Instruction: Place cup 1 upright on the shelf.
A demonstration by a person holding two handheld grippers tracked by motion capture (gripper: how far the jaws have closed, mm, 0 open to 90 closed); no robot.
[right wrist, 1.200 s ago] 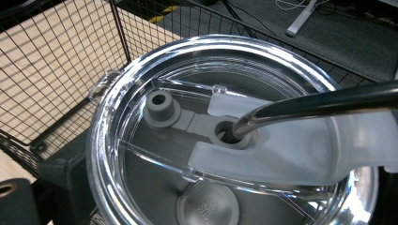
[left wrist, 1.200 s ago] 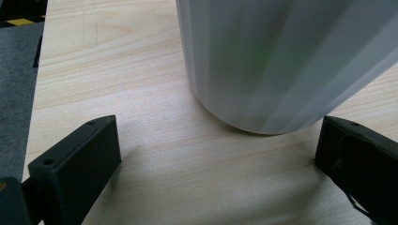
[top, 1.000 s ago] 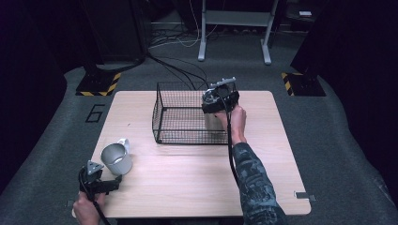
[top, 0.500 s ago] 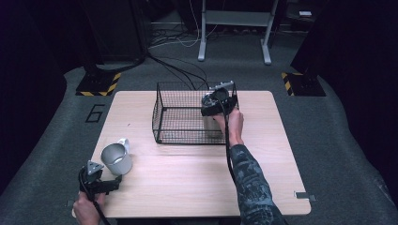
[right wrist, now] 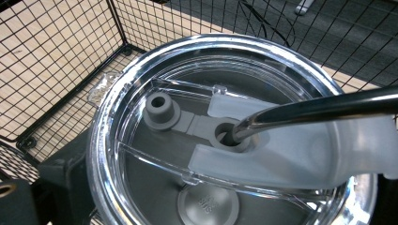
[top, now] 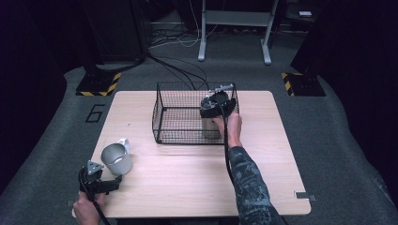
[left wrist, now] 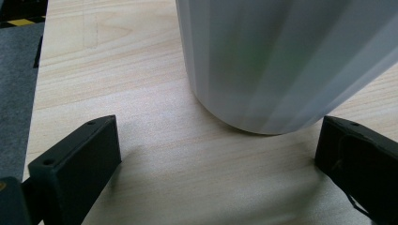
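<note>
A grey mug [top: 116, 160] with a white handle stands near the table's front left corner. My left gripper [top: 112, 182] lies just in front of it, open. In the left gripper view the mug's pale wall [left wrist: 281, 61] rises just ahead of the gap between the two black jaws, and neither jaw touches it. A steel tumbler [top: 211, 129] stands in the right end of a black wire basket [top: 159, 110]. My right gripper [top: 215, 108] is shut on it from above. The right gripper view looks down on its clear lid [right wrist: 155, 154] and metal straw [right wrist: 319, 110].
The wooden table [top: 187, 187] has bare surface in front of the basket and to its right. The basket's wire walls [right wrist: 56, 56] stand close around the tumbler. Beyond the table are a dark floor, cables and a metal stand [top: 234, 28].
My right gripper has sunk slightly, with the tumbler, into the basket. The left gripper and the mug have stayed where they were.
</note>
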